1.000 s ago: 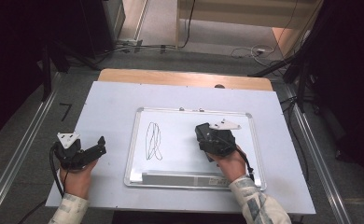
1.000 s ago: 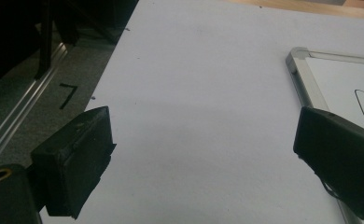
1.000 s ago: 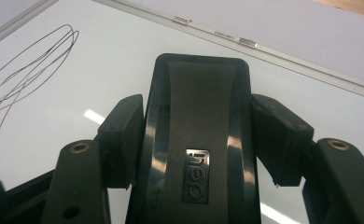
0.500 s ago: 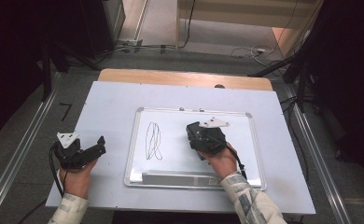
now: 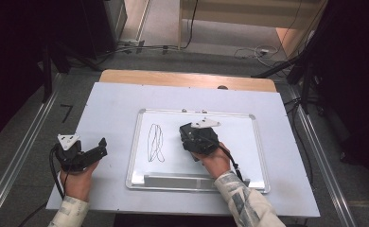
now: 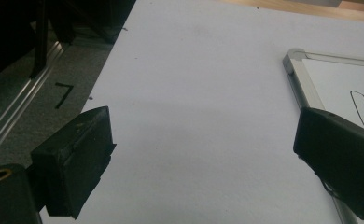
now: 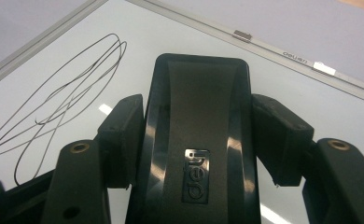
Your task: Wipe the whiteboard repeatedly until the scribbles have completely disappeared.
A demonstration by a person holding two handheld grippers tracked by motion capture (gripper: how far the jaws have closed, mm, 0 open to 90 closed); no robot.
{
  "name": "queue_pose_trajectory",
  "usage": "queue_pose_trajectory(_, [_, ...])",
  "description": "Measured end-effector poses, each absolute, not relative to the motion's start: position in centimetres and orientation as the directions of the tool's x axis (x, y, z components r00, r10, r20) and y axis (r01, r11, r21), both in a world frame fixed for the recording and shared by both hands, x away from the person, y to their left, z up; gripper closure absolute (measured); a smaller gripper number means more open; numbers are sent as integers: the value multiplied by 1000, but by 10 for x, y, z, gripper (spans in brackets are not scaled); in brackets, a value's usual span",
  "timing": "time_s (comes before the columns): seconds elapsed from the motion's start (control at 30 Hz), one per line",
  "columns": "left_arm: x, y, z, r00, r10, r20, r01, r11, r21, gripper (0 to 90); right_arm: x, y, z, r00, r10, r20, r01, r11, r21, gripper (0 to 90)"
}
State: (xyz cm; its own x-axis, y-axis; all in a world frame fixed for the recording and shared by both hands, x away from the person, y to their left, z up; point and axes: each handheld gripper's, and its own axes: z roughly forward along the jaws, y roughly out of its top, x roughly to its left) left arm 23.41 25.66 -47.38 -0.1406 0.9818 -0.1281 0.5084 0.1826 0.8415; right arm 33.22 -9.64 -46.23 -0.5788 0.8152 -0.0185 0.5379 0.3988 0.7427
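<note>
Right gripper (image 5: 188,135): its jaws were clamped on a black whiteboard eraser (image 7: 196,140), one pad against each long side, as the right gripper view showed.
Eraser: it sat lengthwise between the jaws, its glossy back with the embossed brand plate facing the camera, over the board's white surface.
Right hand (image 5: 214,160): it gripped the tool from behind, the forearm in a patterned sleeve (image 5: 241,201) coming up from the lower edge of the high view and angling toward the board's middle; the gripper pointed toward the drawing.
Scribble (image 5: 155,142): looping black marker lines lay on the board's left half, just beside the eraser's front end and apart from it.
Whiteboard (image 5: 239,116): silver-framed, it lay flat on the pale table (image 5: 111,99), with a marker tray along its near edge.
Left gripper (image 5: 101,146): its jaws stood wide apart with nothing between them, over bare table left of the board.
Left hand (image 5: 78,177): it rested low near the table's front left corner, gripper aimed toward the board's left frame.
</note>
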Motion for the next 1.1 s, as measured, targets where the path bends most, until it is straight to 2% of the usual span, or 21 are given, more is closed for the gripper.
queue_pose_trajectory(0.63, [235, 258, -474, -136, 981, -135, 509, 186, 840, 51, 336, -66, -471, -622, 783, -13, 528, 432, 731, 364])
queue_pose_trajectory(1.1, [235, 258, -474, -136, 981, -137, 511, 188, 839, 51, 336, -53, -485, -643, 765, -32, 546, 487, 681, 366])
